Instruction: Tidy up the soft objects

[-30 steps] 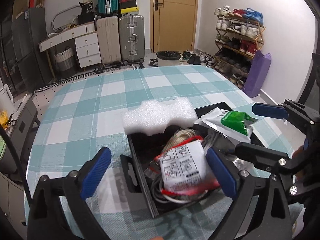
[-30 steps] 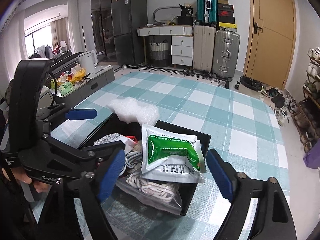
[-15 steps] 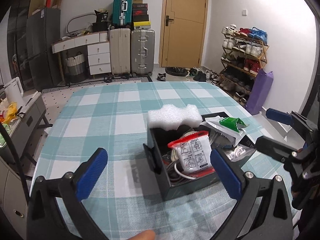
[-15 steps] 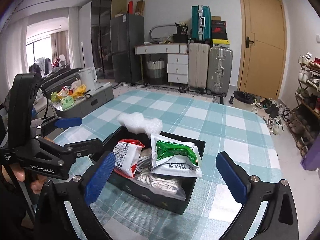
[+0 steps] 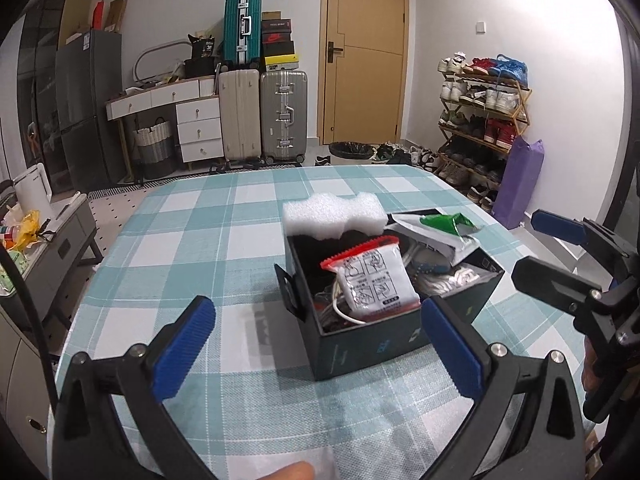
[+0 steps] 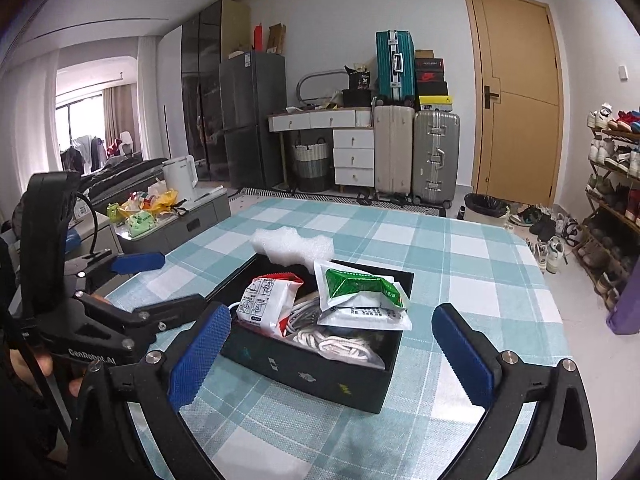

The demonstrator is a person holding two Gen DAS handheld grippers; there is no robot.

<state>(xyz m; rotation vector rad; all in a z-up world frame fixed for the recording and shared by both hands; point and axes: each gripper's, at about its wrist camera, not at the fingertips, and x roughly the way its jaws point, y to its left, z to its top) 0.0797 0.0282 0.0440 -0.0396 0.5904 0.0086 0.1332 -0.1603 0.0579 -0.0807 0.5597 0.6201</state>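
"GenRobot.AI" stands in white on the left tongs (image 6: 136, 276); other print is too small to read.

— What do I have for surfaces on my feed?

— The checked tablecloth (image 5: 192, 240) is woven cloth, matt. The black box (image 6: 320, 372) looks like matt card with small printed marks. The foam block (image 5: 334, 216) is white, rough and bubbly.

— And the packets?

— The red-edged packet (image 5: 376, 280) and the green packet (image 6: 360, 284) are glossy plastic film. My gripper pads (image 6: 200, 350) are blue ribbed rubber on matt black plastic.
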